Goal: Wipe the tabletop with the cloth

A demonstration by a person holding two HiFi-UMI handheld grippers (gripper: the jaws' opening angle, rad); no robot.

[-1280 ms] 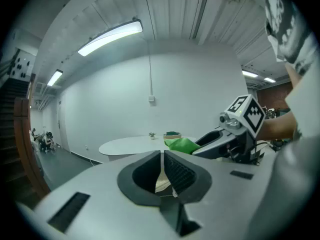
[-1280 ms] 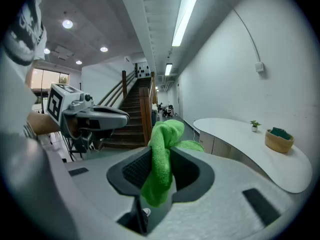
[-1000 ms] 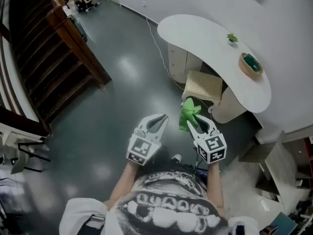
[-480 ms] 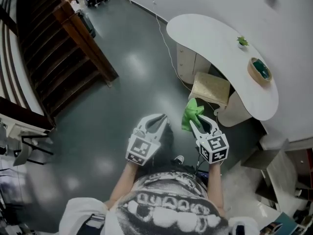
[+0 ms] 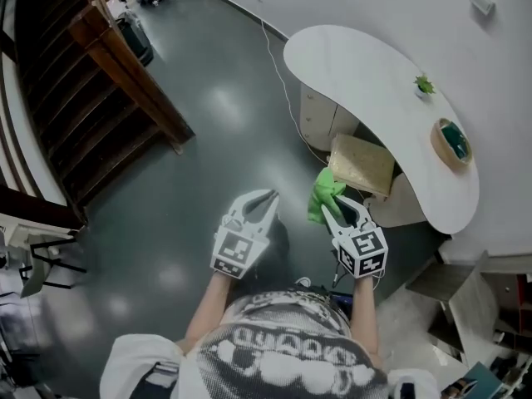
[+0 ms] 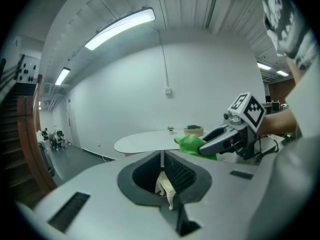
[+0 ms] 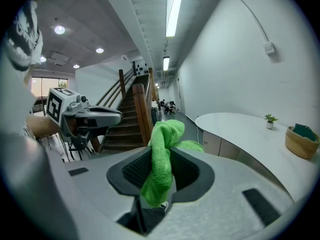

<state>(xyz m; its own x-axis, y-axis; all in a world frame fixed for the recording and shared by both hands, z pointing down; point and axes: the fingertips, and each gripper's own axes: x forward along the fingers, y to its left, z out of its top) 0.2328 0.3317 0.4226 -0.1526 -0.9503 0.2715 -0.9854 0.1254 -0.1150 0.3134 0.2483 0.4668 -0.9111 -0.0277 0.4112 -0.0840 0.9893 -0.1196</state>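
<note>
The white curved tabletop (image 5: pixel 366 90) stands ahead and to the right, well beyond both grippers. My right gripper (image 5: pixel 329 209) is shut on a bright green cloth (image 5: pixel 324 191), which bunches up out of its jaws (image 7: pixel 162 149). It is held in the air over the dark floor, short of the table. My left gripper (image 5: pixel 269 195) hangs level with it on the left, jaws together with nothing held. From the left gripper view the cloth (image 6: pixel 190 144) shows in front of the tabletop (image 6: pixel 145 143).
On the table are a small potted plant (image 5: pixel 425 83) and a basket (image 5: pixel 453 140) near the wall. A tan stool (image 5: pixel 362 165) sits under the table's near edge. A wooden staircase (image 5: pixel 91 81) rises on the left. A cable (image 5: pixel 278 77) runs along the floor.
The head view has shifted a little, so the table and stool sit slightly differently in the picture. Both grippers keep the same pose, the cloth still in the right one.
</note>
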